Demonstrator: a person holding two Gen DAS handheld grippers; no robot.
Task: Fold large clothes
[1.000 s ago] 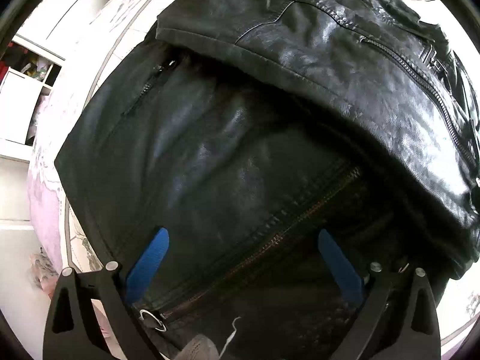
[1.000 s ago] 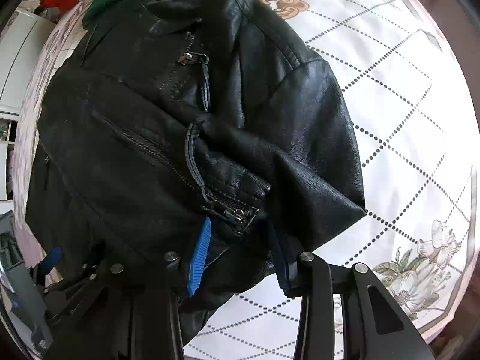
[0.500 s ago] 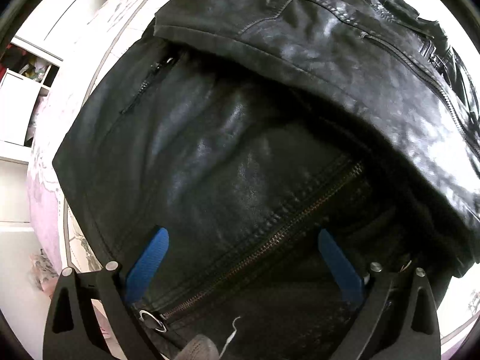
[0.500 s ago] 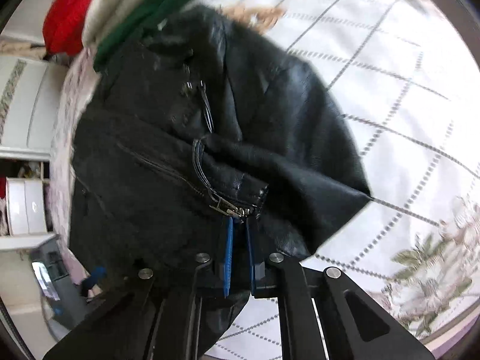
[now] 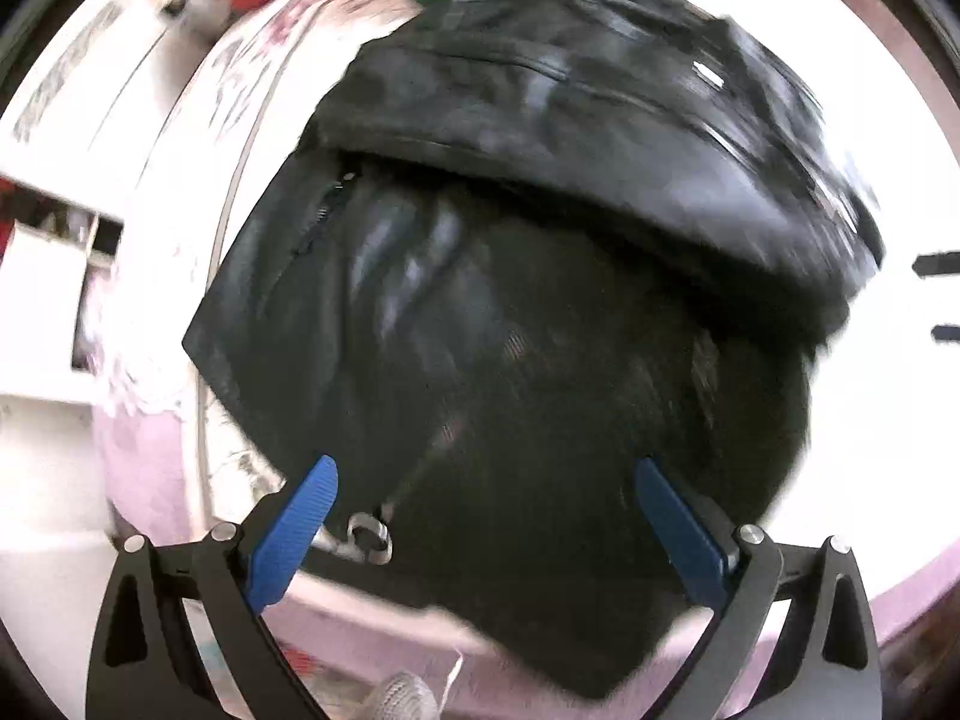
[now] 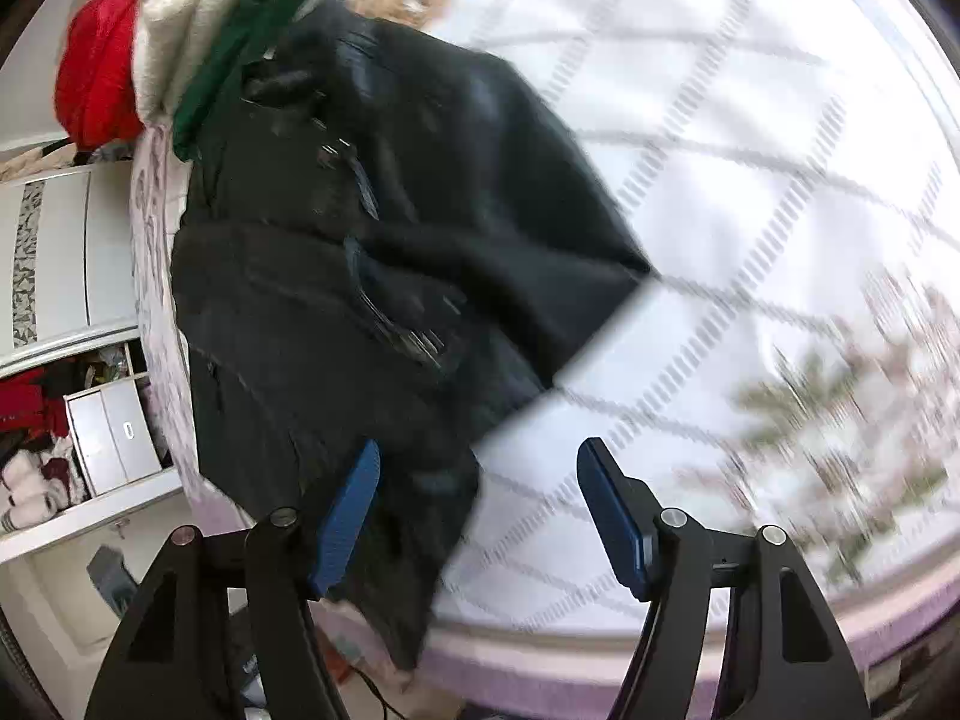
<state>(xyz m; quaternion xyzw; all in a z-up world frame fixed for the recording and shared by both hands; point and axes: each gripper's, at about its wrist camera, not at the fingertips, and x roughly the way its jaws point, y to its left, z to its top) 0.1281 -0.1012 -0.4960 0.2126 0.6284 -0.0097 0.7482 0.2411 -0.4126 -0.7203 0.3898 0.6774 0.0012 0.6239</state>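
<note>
Left wrist view: your left gripper (image 5: 483, 501) stands wide, its blue pads (image 5: 294, 531) clear of the black jacket (image 5: 510, 312), nothing grasped. The jacket lies on the bed (image 5: 150, 450), one sleeve folded across the body; its lower hem hangs over the near edge, with a zip pull showing between the fingers.

Right wrist view: your right gripper (image 6: 480, 516) is opening, jaws spreading, with only a loose corner of the jacket (image 6: 372, 276) below them and no pad pressing on it. The near sleeve lies crossed over the front panel.

Progress, as a judgement: both sleeves appear turned in, so the first folds look done; the body is not yet folded in half, and the overhanging hem needs lifting onto the bed.

Surface: a white quilt (image 6: 750, 192) with dotted diamond lines and flower prints, over a pink sheet. Room: a pile of red, white and green clothes (image 6: 156, 54) at the far side; white cupboards (image 6: 60, 252) and open shelves to the left.
</note>
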